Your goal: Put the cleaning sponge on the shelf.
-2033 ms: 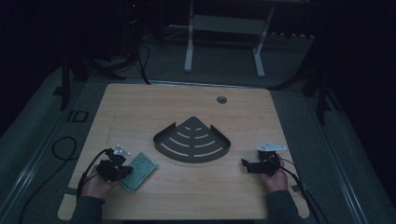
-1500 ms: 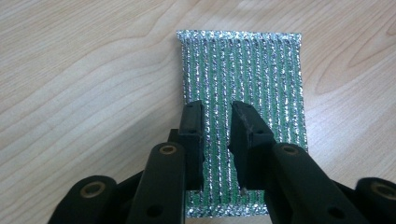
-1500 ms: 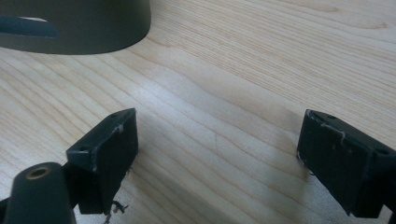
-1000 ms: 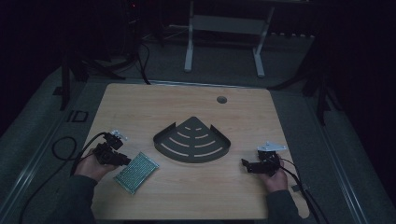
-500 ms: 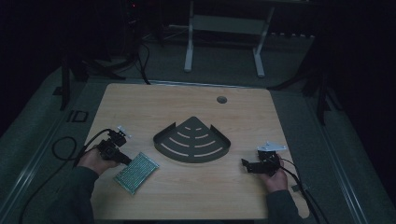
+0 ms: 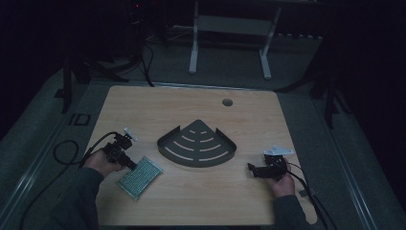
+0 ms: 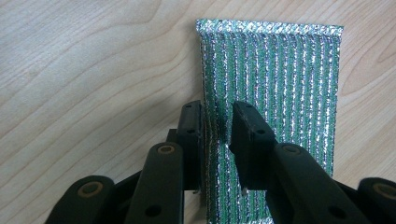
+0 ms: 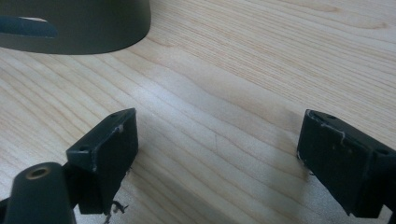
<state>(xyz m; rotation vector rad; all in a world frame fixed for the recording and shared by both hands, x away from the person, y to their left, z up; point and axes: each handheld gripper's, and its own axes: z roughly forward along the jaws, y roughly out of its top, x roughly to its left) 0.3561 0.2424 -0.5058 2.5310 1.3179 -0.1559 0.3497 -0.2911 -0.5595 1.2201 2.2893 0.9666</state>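
A green and silver mesh scouring pad (image 6: 140,177) lies flat on the wooden table at the front left. My left gripper (image 6: 128,164) is at the pad's upper-left edge. In the left gripper view the pad (image 7: 280,70) stretches away from me, and my left gripper (image 7: 217,121) is shut on its near edge, with a narrow fold of mesh pinched between the jaws. My right gripper (image 6: 250,168) rests low at the front right, pointing left. In the right gripper view my right gripper (image 8: 217,154) is open, with bare wood between the jaws.
A dark quarter-round corner shelf (image 6: 197,144) with curved slots sits at the table's middle; its rim (image 8: 79,28) lies ahead of the right gripper. A cable hole (image 6: 227,102) is near the far edge. Cables trail off both sides.
My left hand has drawn back up and to the left, from over the pad's left side to its upper-left edge. The right gripper has not moved.
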